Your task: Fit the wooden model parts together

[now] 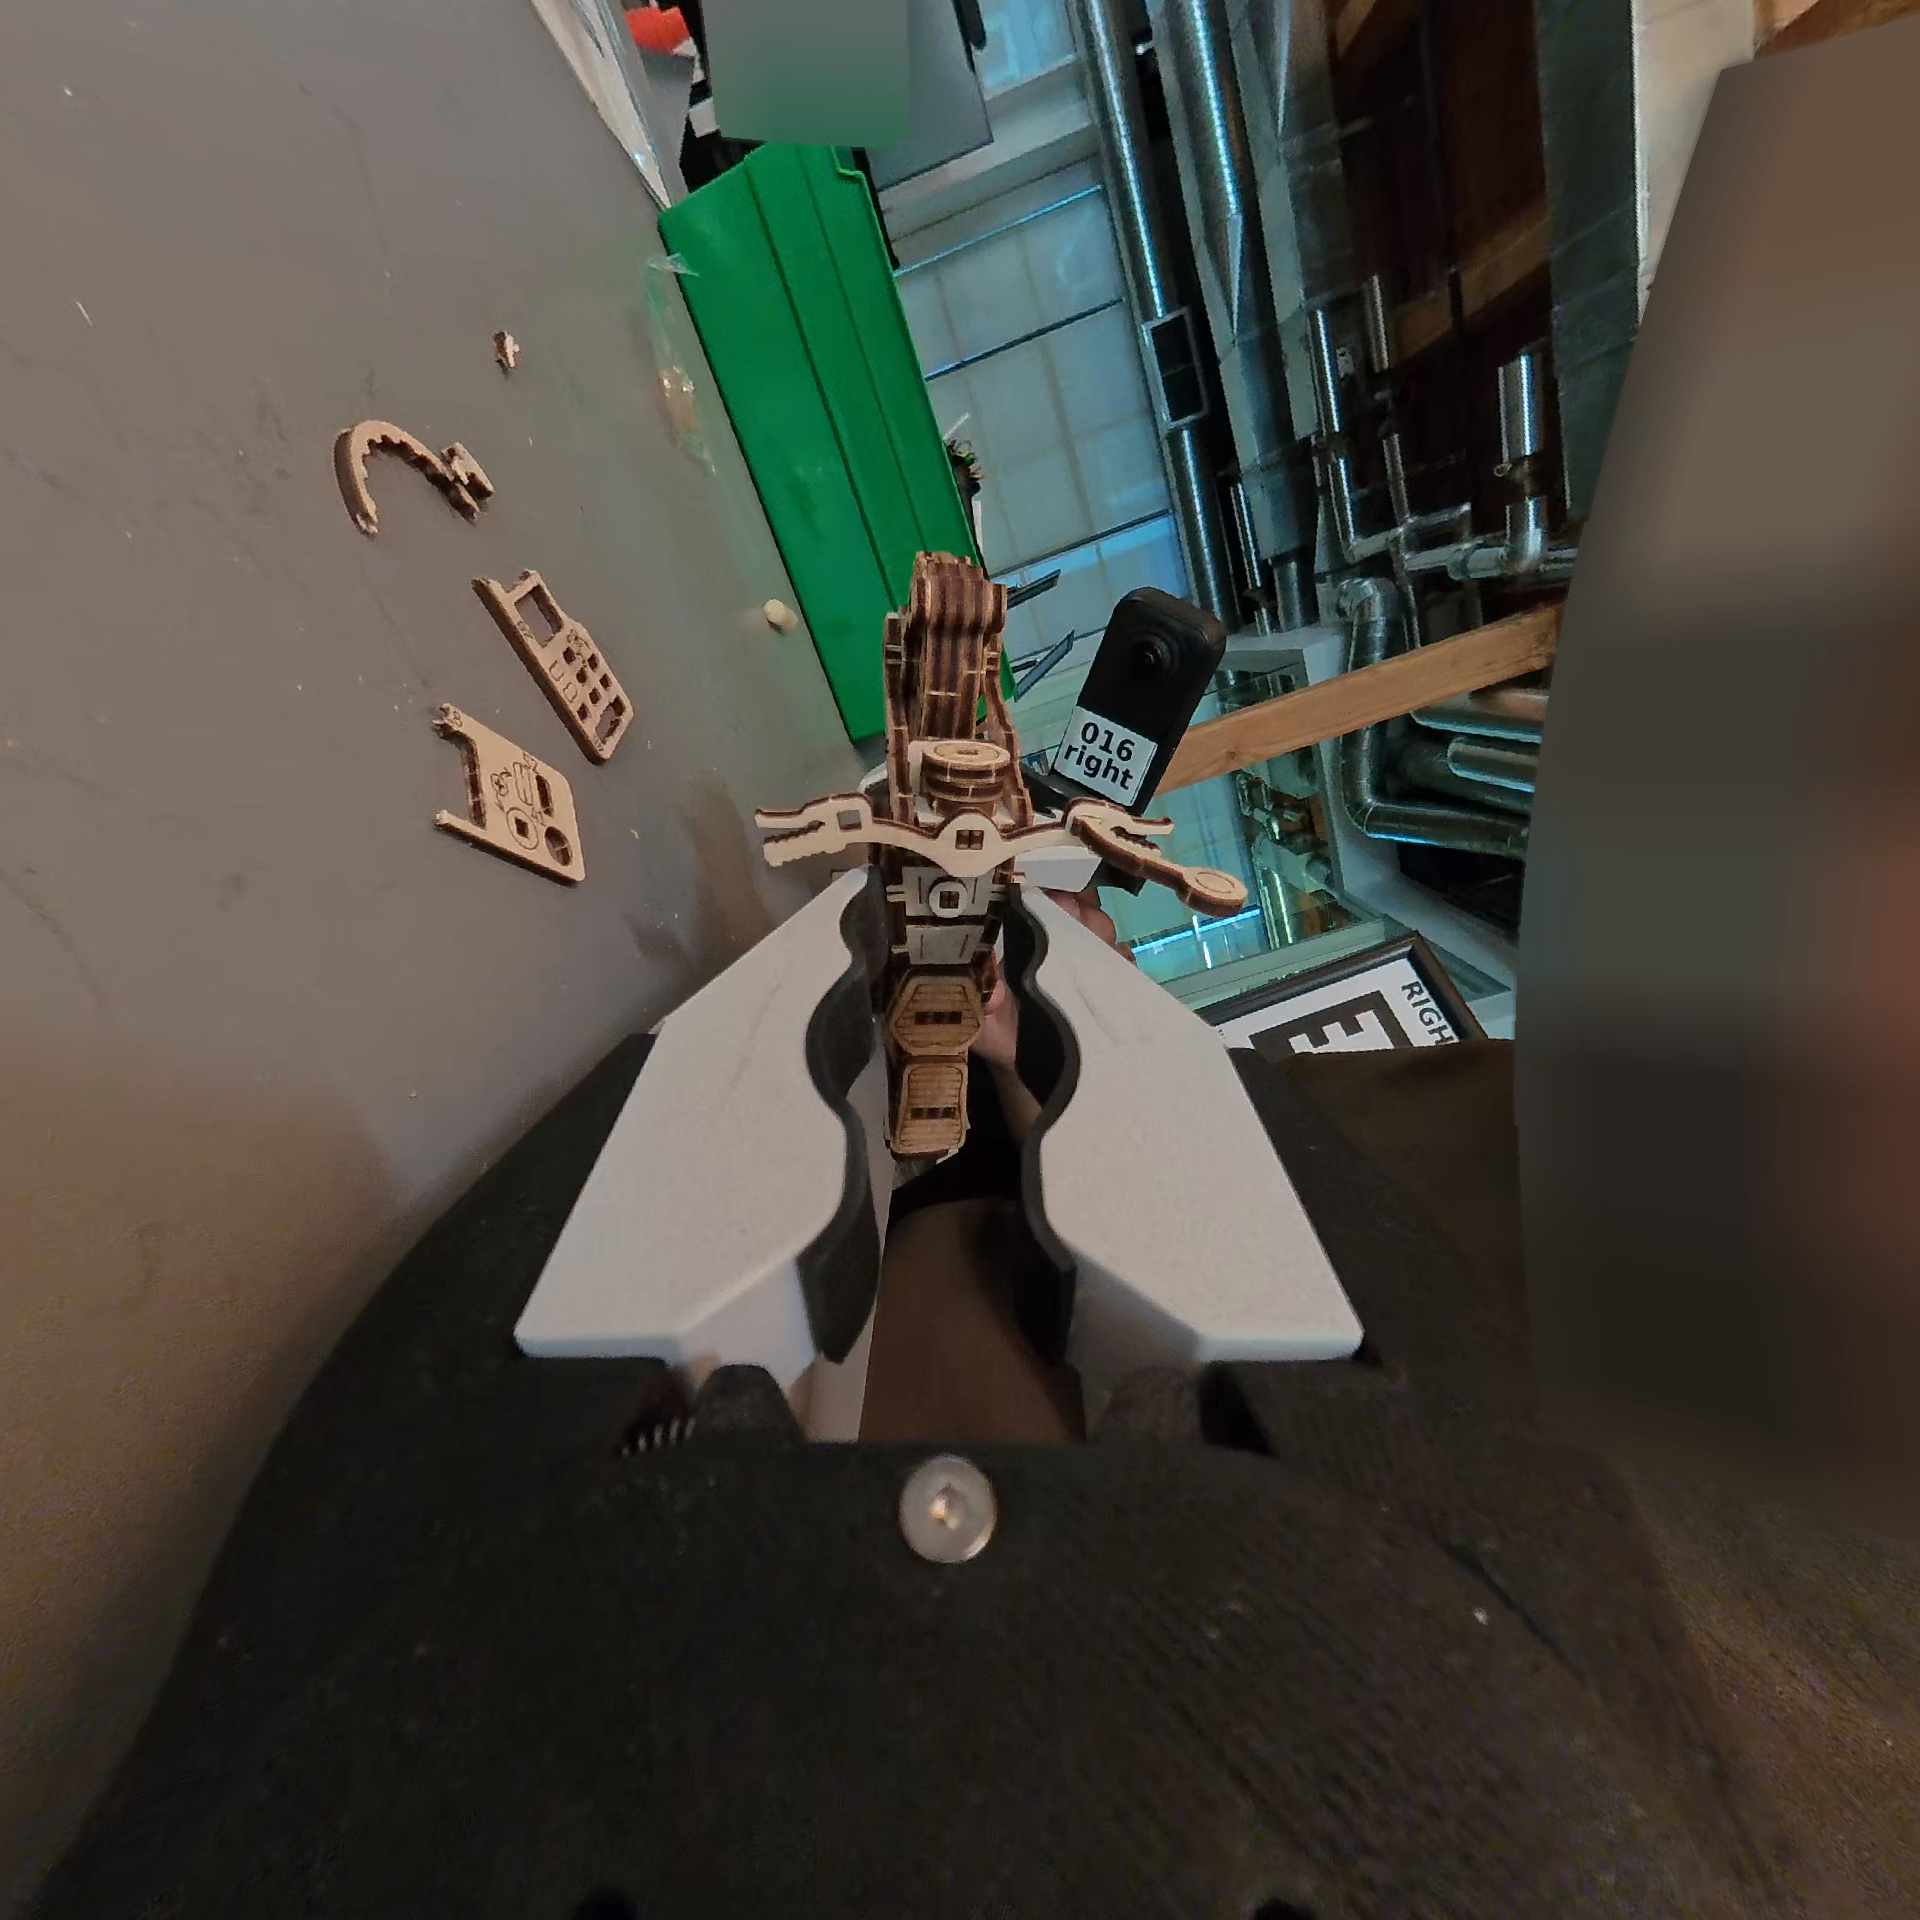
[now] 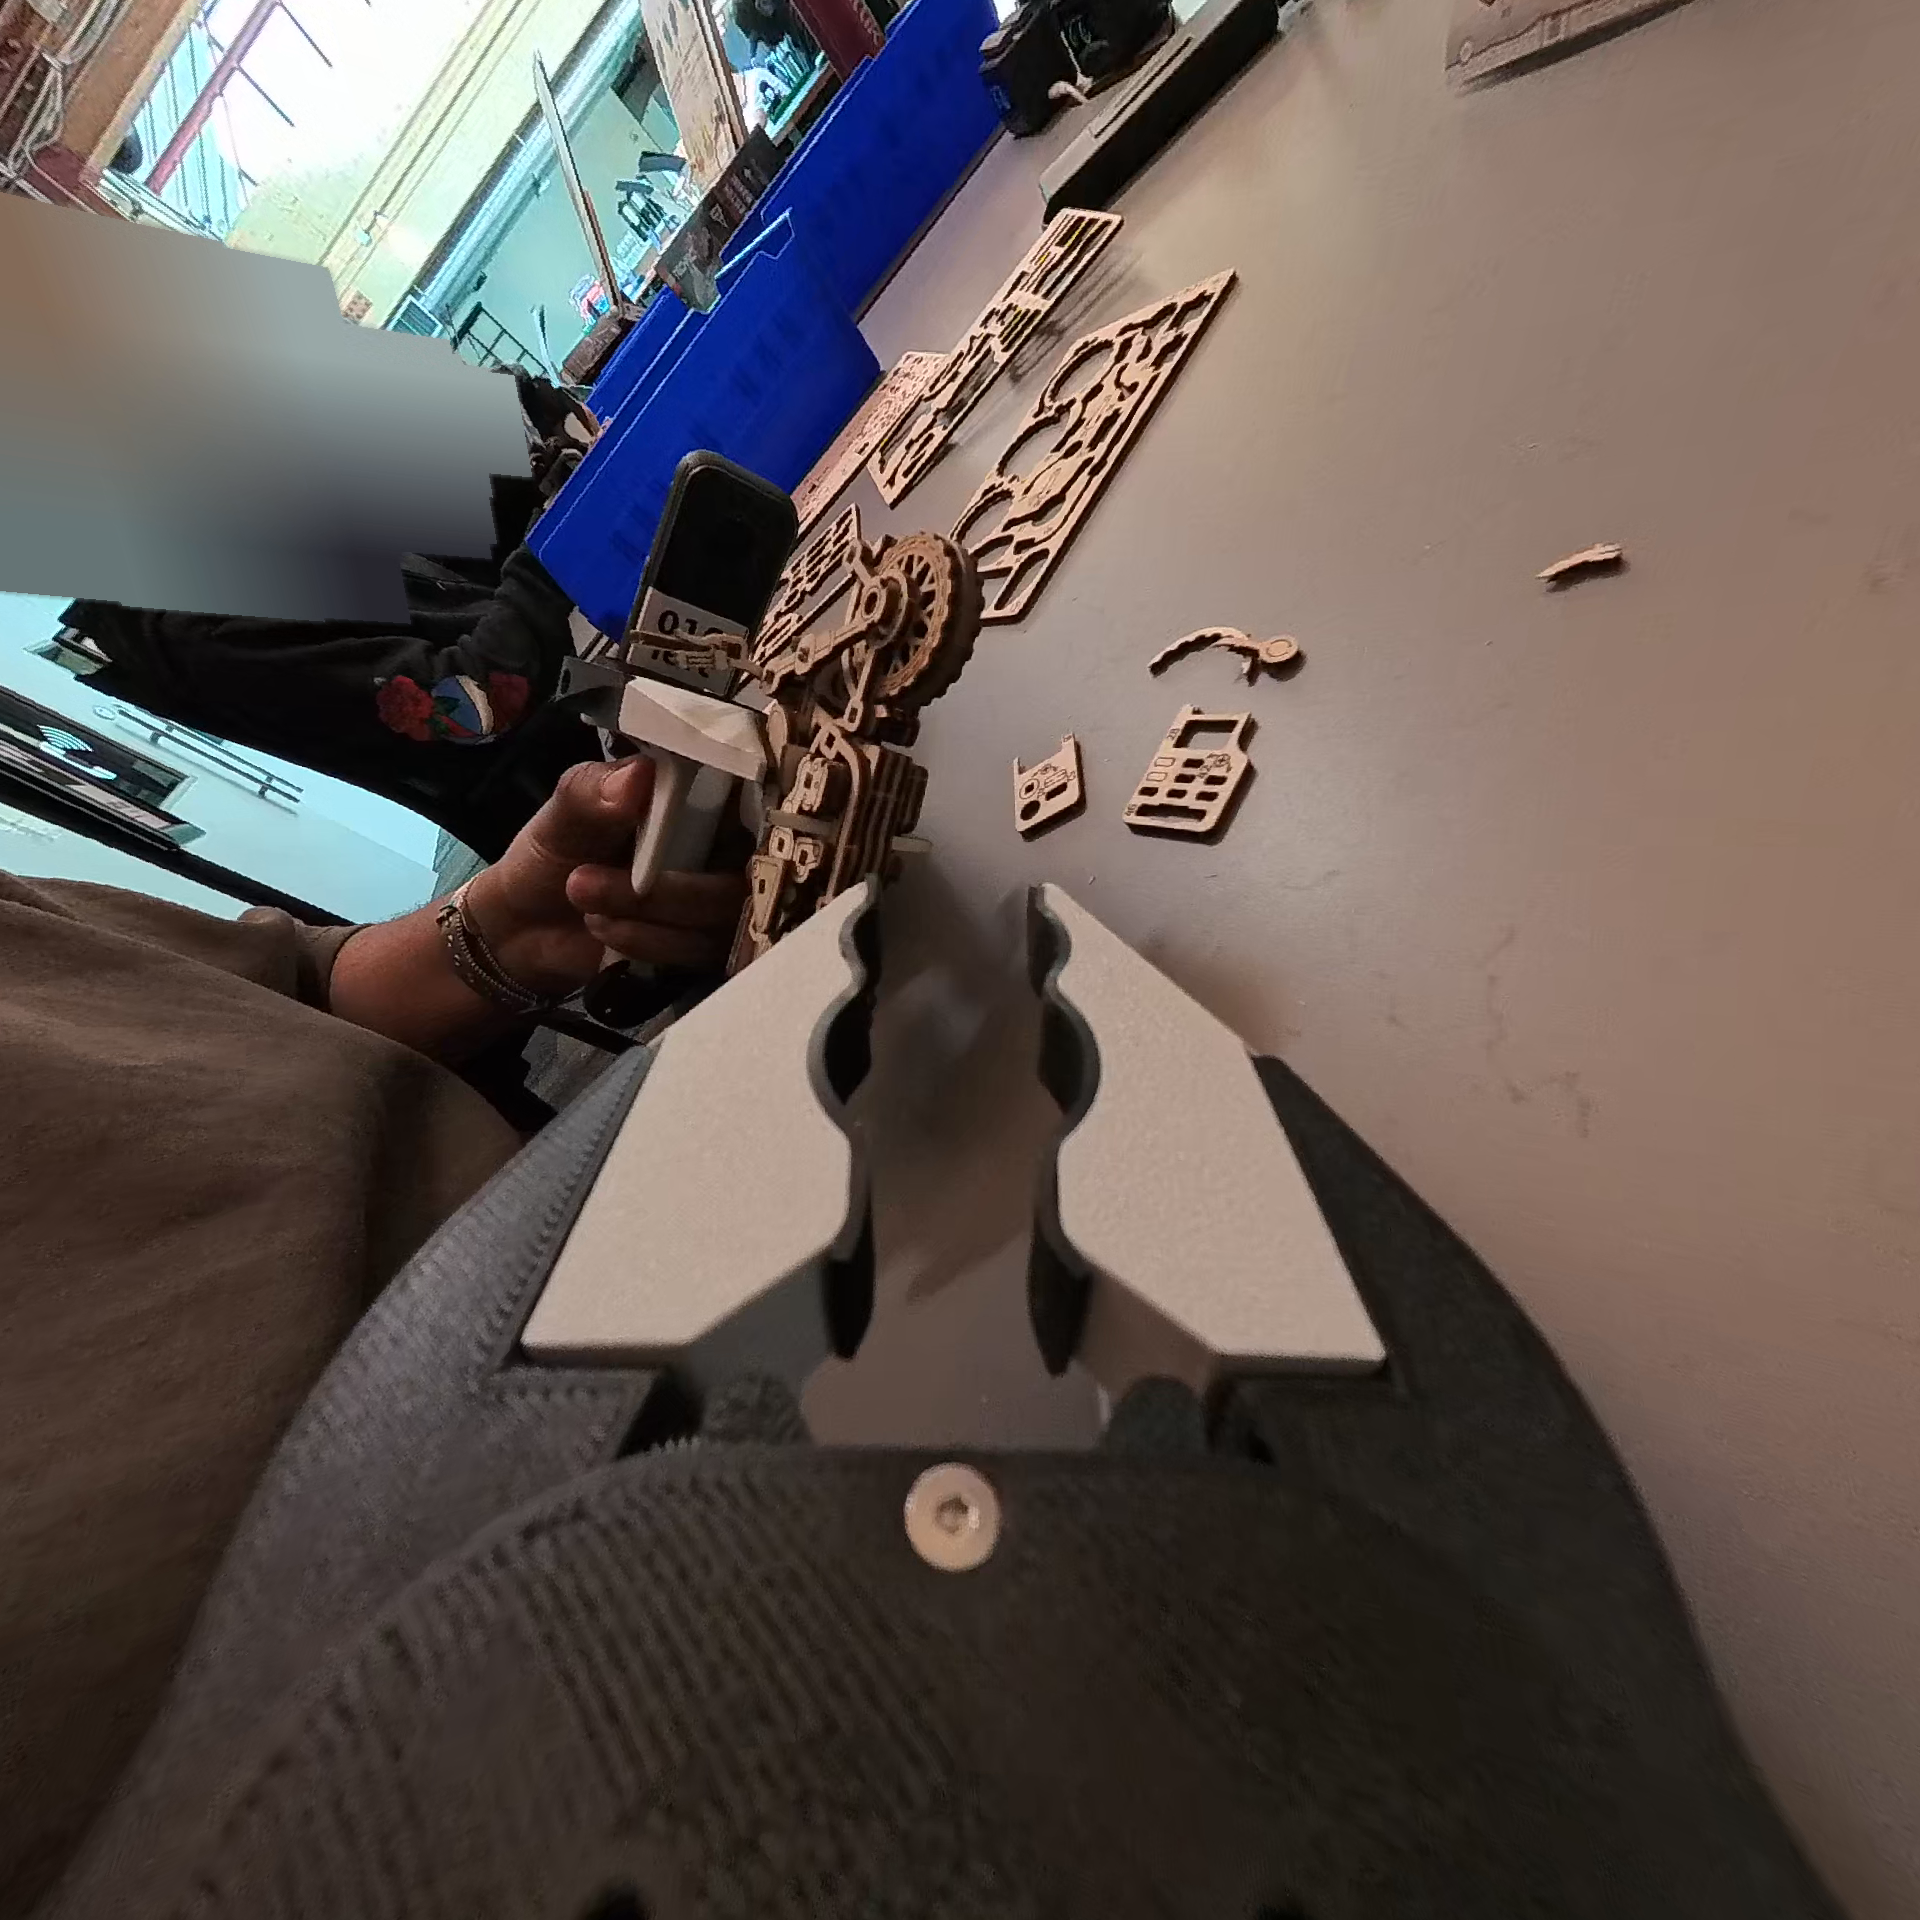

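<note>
We take the laser-cut wooden motorcycle model (image 1: 940, 914) as our landmark. In the left wrist view it stands between the fingers of the left hand-held gripper (image 1: 940, 935), which is clenched on its body, with the handlebar piece crossing just above the fingertips. To the left of the model, three loose flat wooden parts lie on the grey counter (image 1: 208, 1039): a curved toothed part (image 1: 400, 468), a perforated rectangular plate (image 1: 561, 665) and a smaller engraved plate (image 1: 514, 805). Beyond the model stands a green plastic bin (image 1: 810, 457).

In the right wrist view the model (image 2: 852, 727) sits to the upper left of the right hand-held gripper (image 2: 951, 914), which is released, fingers apart with nothing between them, hovering over bare counter. To the right of the model lie the small engraved plate (image 2: 1047, 795), the perforated plate (image 2: 1190, 774), a thin curved part with a round end (image 2: 1231, 652) and a wood sliver (image 2: 1579, 561). Above the model lie emptied cut-out wooden sheets (image 2: 1091, 436).

We judge the step in hand to be fetching the next loose part. Done well, the right gripper pinches one flat piece by its edges and lifts it level, while the left holds the model steady and presents the matching slot squarely; thin plywood tabs may snap if forced at an angle.

We cannot tell which slot awaits a part. The model's far side is hidden, its lower portion is masked by the hand and gripper, and the engraving is too fine to make out.
</note>
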`<move>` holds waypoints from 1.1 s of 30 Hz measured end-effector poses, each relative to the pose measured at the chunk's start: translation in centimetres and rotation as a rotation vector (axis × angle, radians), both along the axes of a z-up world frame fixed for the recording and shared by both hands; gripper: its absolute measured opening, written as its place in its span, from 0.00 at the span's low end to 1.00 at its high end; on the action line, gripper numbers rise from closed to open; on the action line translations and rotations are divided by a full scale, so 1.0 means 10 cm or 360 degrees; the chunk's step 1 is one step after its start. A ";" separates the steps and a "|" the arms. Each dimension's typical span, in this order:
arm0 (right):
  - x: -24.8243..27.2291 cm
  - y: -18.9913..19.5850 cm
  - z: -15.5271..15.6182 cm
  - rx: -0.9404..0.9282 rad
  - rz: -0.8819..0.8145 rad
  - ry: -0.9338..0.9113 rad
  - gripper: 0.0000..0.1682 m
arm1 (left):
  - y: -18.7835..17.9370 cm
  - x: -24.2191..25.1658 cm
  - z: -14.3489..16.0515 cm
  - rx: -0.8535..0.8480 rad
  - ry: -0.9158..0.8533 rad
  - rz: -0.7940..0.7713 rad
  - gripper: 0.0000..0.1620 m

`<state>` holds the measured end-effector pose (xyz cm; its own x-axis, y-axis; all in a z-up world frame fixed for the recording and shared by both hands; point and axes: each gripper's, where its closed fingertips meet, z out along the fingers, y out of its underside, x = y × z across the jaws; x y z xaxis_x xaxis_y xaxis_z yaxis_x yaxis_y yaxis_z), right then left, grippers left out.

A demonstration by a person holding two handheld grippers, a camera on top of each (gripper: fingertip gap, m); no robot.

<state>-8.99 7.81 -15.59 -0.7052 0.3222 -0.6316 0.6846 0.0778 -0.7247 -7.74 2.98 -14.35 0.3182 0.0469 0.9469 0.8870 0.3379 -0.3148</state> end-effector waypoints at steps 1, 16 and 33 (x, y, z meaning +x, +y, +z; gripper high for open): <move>0.00 0.00 0.00 0.0000 -0.0001 0.0000 0.16 | 0.00 0.00 0.00 0.0000 0.0000 0.0000 0.12; 0.09 -0.05 0.02 -0.0031 0.0077 -0.0018 0.12 | 0.00 0.00 0.00 0.0002 -0.0002 0.0002 0.12; 0.26 -0.19 0.02 -0.0078 0.0202 -0.0088 0.09 | 0.00 0.00 0.00 -0.0004 0.0001 0.0001 0.12</move>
<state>-6.37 5.92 -15.37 -0.7019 0.2007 -0.6834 0.7106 0.1316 -0.6912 -7.74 2.99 -14.36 0.3190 0.0495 0.9465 0.8864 0.3378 -0.3164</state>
